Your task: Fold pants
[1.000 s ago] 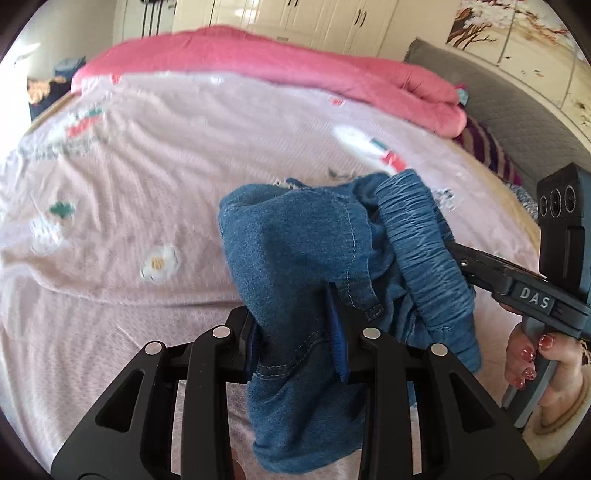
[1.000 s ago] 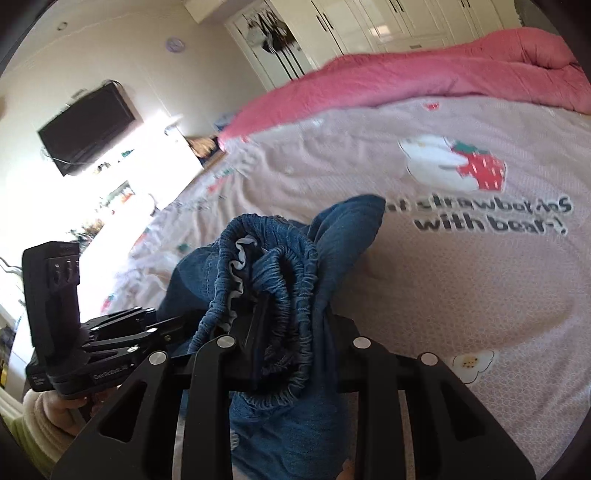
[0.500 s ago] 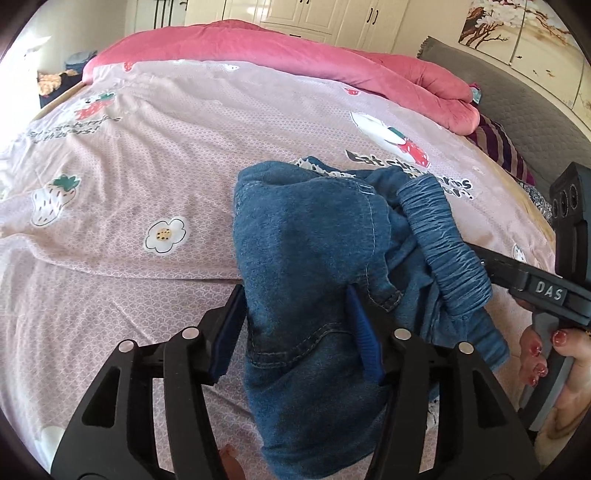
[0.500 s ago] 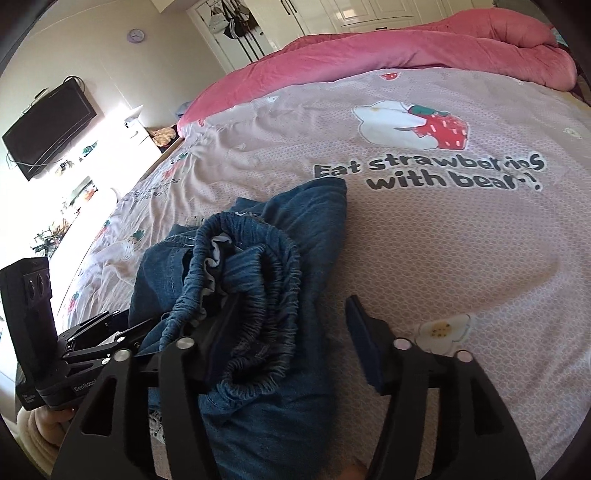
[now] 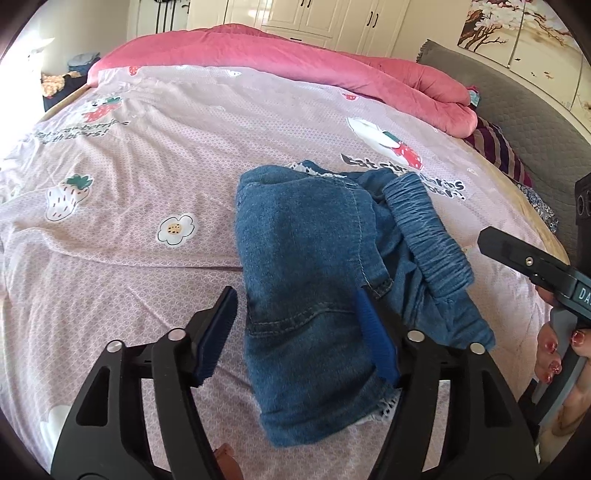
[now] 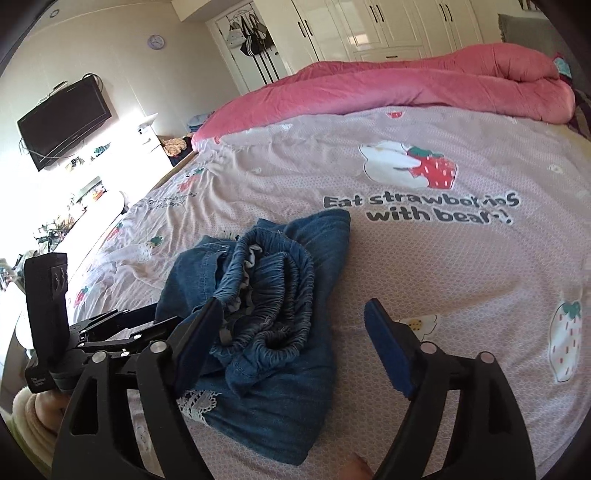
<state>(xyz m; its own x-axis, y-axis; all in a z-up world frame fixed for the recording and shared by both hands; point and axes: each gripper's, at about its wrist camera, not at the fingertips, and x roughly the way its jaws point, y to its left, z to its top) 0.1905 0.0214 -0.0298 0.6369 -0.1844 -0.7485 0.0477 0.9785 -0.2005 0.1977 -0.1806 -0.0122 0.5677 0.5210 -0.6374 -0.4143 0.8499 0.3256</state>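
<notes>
The blue denim pants (image 5: 310, 266) lie in a folded bundle on the pink strawberry bedsheet (image 5: 147, 155), elastic waistband (image 5: 428, 236) on the right side. My left gripper (image 5: 299, 328) is open, its jaws either side of the bundle's near end. In the right wrist view the pants (image 6: 280, 314) lie with the bunched waistband (image 6: 273, 280) on top. My right gripper (image 6: 291, 343) is open, its left finger against the waistband, its right finger over bare sheet. Each gripper shows in the other's view, the right one (image 5: 532, 266) and the left one (image 6: 92, 332).
A rolled pink duvet (image 5: 295, 62) lies along the far side of the bed. A grey headboard (image 5: 517, 103) and striped pillow (image 5: 498, 147) are at the right. White wardrobes (image 6: 388, 26) and a wall TV (image 6: 62, 118) stand beyond the bed.
Both grippers were shut on the pants held above the bed. They have lowered the bundle onto the sheet and opened, letting go of it.
</notes>
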